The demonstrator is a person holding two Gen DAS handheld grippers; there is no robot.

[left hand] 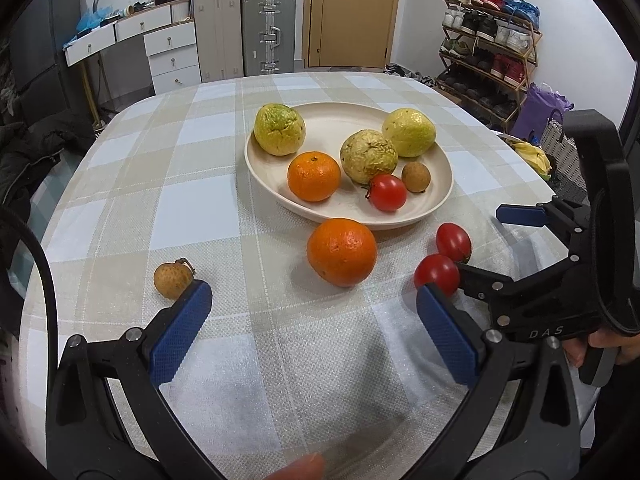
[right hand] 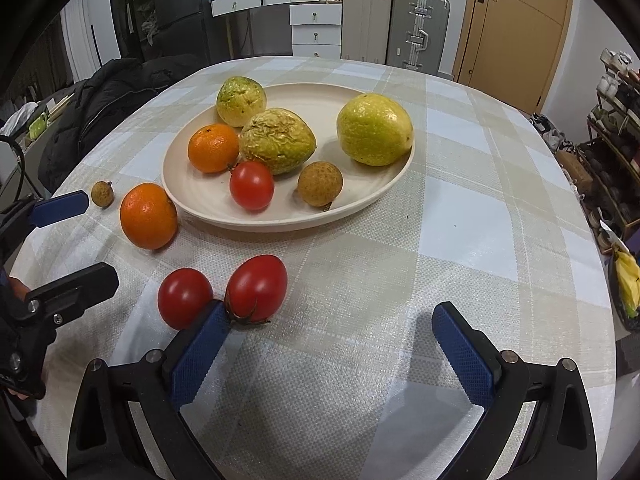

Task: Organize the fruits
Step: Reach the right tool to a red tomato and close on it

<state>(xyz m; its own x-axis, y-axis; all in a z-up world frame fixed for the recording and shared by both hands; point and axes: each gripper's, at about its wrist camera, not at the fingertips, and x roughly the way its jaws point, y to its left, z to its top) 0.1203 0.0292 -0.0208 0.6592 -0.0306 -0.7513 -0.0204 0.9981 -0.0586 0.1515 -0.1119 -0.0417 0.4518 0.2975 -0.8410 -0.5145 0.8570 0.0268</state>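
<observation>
A cream plate (left hand: pixel 332 120) (right hand: pixel 320 100) holds three yellow-green fruits, a mandarin (left hand: pixel 314 176), a tomato (left hand: pixel 387 192) and a longan (left hand: pixel 416 176). On the cloth in front of it lie an orange (left hand: pixel 342 252) (right hand: pixel 149 216), two tomatoes (left hand: pixel 453 241) (left hand: pixel 436 274) (right hand: pixel 256 286) (right hand: pixel 185 298) and a second longan (left hand: pixel 173 280) (right hand: pixel 102 194). My left gripper (left hand: pixel 313 290) (right hand: pixel 100 238) is open just short of the orange, its left pad beside the loose longan. My right gripper (right hand: pixel 330 308) (left hand: pixel 480 240) is open and holds nothing, its left pad touching the larger loose tomato.
A checked cloth (right hand: pixel 460 216) covers the rounded table. Bananas (left hand: pixel 532 156) (right hand: pixel 626 276) lie off the right edge and a dark jacket (right hand: pixel 108 108) off the left. Suitcases, drawers, a door and a shoe rack (left hand: pixel 488 52) stand behind.
</observation>
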